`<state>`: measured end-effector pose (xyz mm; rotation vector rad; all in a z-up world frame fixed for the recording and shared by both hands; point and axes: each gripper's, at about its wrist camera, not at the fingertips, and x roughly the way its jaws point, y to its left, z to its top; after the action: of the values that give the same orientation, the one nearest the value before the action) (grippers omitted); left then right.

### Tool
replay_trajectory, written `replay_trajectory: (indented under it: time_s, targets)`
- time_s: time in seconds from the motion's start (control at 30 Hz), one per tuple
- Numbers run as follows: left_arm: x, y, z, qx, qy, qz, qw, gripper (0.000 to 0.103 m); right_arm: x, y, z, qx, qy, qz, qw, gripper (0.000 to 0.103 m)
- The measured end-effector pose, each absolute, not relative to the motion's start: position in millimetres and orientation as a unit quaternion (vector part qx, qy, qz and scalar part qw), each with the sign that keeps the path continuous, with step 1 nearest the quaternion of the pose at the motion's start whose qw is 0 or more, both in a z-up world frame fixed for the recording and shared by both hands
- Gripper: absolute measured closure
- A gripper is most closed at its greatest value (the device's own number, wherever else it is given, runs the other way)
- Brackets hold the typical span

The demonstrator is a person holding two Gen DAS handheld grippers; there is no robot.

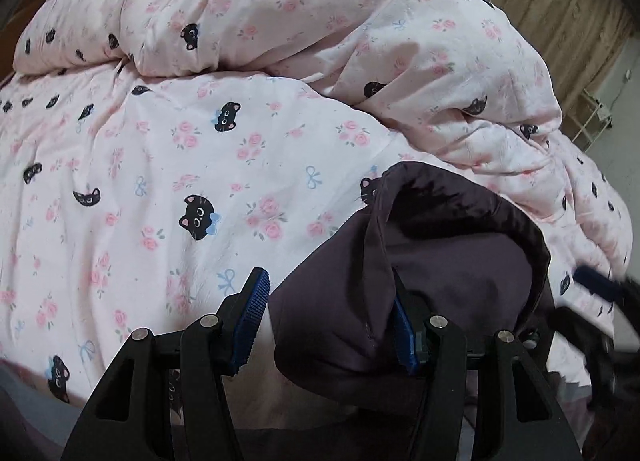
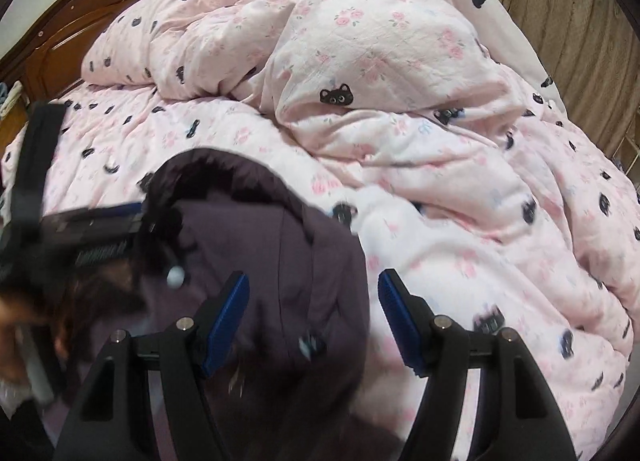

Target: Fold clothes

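I see both grippers open: left gripper (image 1: 328,317) has the dark purple jacket (image 1: 440,261) bunched between its fingers, unclamped. Right gripper (image 2: 314,317) hovers over its edge, above the cat-print quilt (image 2: 440,181).

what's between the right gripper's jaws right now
In the right wrist view, the dark purple garment fills most of the gap between the open jaws of the right gripper; a strip of pink cat-print bedding shows beside the right jaw.

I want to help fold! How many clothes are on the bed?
1. The dark purple garment lies on the pink cat-print bedding, nearest the cameras, draped over one finger of the left gripper. More may hide under the rumpled bedding.
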<state>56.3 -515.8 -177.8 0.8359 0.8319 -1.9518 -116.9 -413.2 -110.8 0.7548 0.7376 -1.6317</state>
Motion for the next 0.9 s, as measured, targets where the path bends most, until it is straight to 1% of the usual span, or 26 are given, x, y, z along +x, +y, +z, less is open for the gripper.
replay_trajectory:
  time_s: [0.07,0.1,0.13,0.2,0.23,0.3,0.33,0.4,0.47,0.57,0.7,0.83,0.9]
  targets:
    - [54.9,-514.4,-177.5,0.333,0.325,-0.78,0.418,0.055,-116.8,-431.0,-117.1,0.321,0.319,-0.696,0.558,0.037]
    - [53.9,-514.2,-177.2,0.335,0.322,-0.781,0.418,0.061,-117.4,-437.6,-120.3,0.322,0.324,-0.698,0.552,0.037]
    - [52.8,-514.1,-177.0,0.336,0.321,-0.781,0.417,0.064,-118.1,-444.6,-124.2,0.321,0.331,-0.702,0.543,0.038]
    - [52.6,-514.4,-176.6,0.337,0.322,-0.781,0.416,0.066,-120.3,-458.0,-132.4,0.323,0.343,-0.707,0.527,0.045]
    - [52.6,-515.0,-176.1,0.336,0.324,-0.781,0.414,0.07,-123.2,-462.6,-136.3,0.33,0.345,-0.707,0.522,0.051]
    - [53.5,-516.5,-174.3,0.333,0.329,-0.781,0.414,0.072,-130.1,-466.4,-141.3,0.346,0.341,-0.706,0.515,0.062]
    - [53.8,-517.3,-173.3,0.33,0.331,-0.782,0.413,0.072,-133.7,-467.0,-143.0,0.354,0.338,-0.707,0.511,0.073]
    - [54.9,-516.7,-167.7,0.32,0.327,-0.785,0.418,0.073,-139.8,-460.4,-138.5,0.361,0.315,-0.71,0.515,0.079]
    - [56.5,-515.8,-161.3,0.31,0.316,-0.789,0.426,0.073,-144.5,-450.2,-130.4,0.358,0.292,-0.719,0.52,0.088]
    - [59.3,-514.8,-151.7,0.293,0.298,-0.796,0.438,0.073,-151.4,-430.8,-115.0,0.34,0.264,-0.742,0.514,0.091]
    - [60.6,-512.2,-140.7,0.274,0.281,-0.811,0.434,0.073,-152.6,-403.4,-92.8,0.312,0.224,-0.76,0.524,0.091]
    - [57.9,-497.1,-123.4,0.248,0.224,-0.828,0.449,0.073,-138.1,-372.2,-75.7,0.266,0.207,-0.776,0.533,0.091]
    - [54.7,-485.1,-113.3,0.234,0.179,-0.839,0.457,0.072,-129.8,-355.0,-70.7,0.247,0.204,-0.784,0.532,0.091]
